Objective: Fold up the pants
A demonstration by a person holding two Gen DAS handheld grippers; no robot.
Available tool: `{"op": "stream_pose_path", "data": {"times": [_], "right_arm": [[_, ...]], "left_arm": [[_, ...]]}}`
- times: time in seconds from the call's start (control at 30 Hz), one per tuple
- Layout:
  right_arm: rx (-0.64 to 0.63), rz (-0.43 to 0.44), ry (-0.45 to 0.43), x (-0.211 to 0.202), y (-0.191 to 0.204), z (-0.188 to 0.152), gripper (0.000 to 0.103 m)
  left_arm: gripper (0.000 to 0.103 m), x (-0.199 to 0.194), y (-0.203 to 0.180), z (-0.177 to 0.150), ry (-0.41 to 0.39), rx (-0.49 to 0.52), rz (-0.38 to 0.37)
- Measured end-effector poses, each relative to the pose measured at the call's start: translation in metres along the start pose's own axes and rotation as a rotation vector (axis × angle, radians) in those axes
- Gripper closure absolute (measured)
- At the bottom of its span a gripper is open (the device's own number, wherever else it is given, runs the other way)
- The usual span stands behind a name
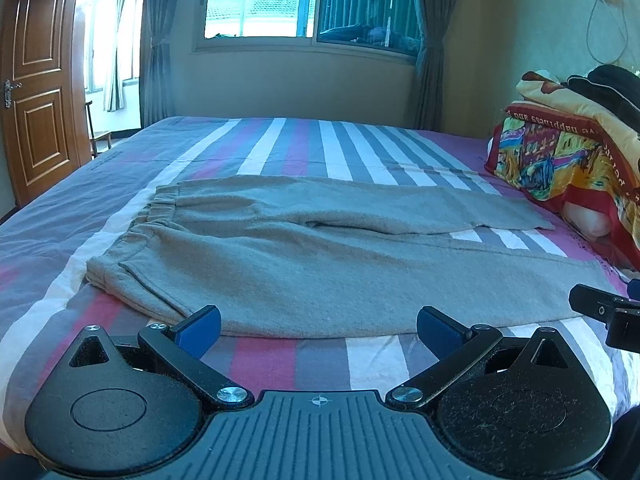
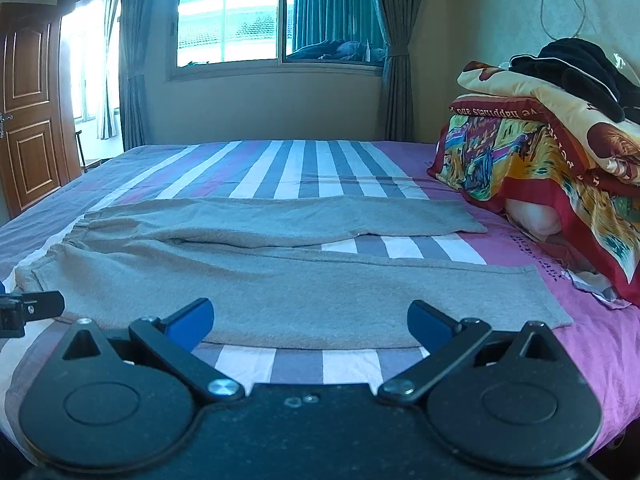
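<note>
Pants (image 1: pixel 320 264) lie just beyond left hand-held gripper (image 1: pixel 318 330).

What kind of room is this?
Most likely a bedroom in a home. There is a big bed with a striped sheet, gray pants spread on it, folded blankets piled at one end, and a curtained window.

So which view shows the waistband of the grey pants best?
The left wrist view: the waistband sits well inside the frame, its gathered elastic visible. In the right wrist view the waistband lies near the left edge, smaller and more distorted.
</note>
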State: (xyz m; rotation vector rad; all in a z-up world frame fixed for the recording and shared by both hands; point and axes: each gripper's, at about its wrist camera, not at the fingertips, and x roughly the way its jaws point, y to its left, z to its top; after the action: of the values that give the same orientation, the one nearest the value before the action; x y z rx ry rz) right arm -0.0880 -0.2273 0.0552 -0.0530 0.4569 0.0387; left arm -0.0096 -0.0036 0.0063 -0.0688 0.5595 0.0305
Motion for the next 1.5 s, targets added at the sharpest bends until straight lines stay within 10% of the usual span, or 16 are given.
{"op": "stream_pose_path", "data": {"times": [1.5], "right_arm": [[0.000, -0.001, -0.013, -0.0032, 0.0023, -0.0011, 0.000]], "left_arm": [[0.000, -0.0009, -0.0002, -0.0039, 0.002, 0.001, -0.013]]}}
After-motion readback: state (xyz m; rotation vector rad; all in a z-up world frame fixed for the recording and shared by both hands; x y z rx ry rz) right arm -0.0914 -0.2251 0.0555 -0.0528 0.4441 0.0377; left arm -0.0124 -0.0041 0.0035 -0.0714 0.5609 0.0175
